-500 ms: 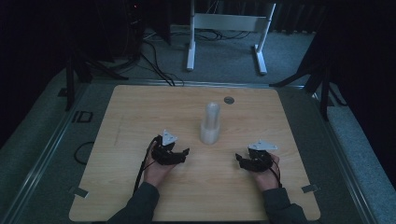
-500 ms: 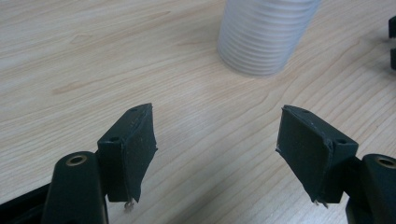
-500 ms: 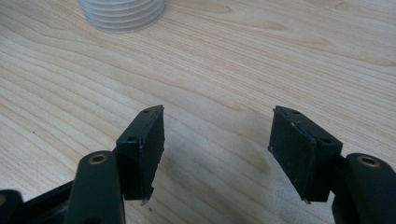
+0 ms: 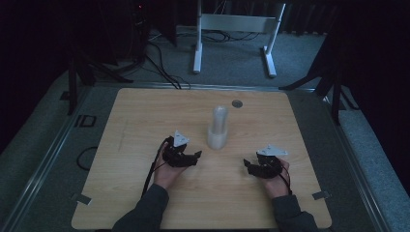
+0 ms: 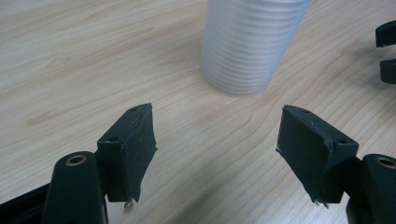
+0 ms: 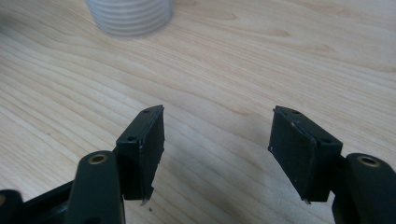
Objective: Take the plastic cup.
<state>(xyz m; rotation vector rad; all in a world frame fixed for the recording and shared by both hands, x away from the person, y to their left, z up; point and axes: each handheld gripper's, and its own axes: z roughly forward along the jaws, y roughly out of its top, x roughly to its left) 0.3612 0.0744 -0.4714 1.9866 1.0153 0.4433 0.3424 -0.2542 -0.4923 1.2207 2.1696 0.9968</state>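
Nearest edge: two sleeved forearms coming in over light wood surface. Left claw w/ grey plate on top, jaws spread wide, nothing between, pointed toward centre. Right claw likewise spread & empty, resting low near surface, aimed left. Between & just beyond both: stack of translucent ribbed cups, upright, near centre of surface, closer to left claw, touching neither. Same stack just ahead of jaws in left gripper view; top left in right gripper view. Farther back: small dark round disc near far edge. Beyond surface: white frame legs, cables on grey floor.
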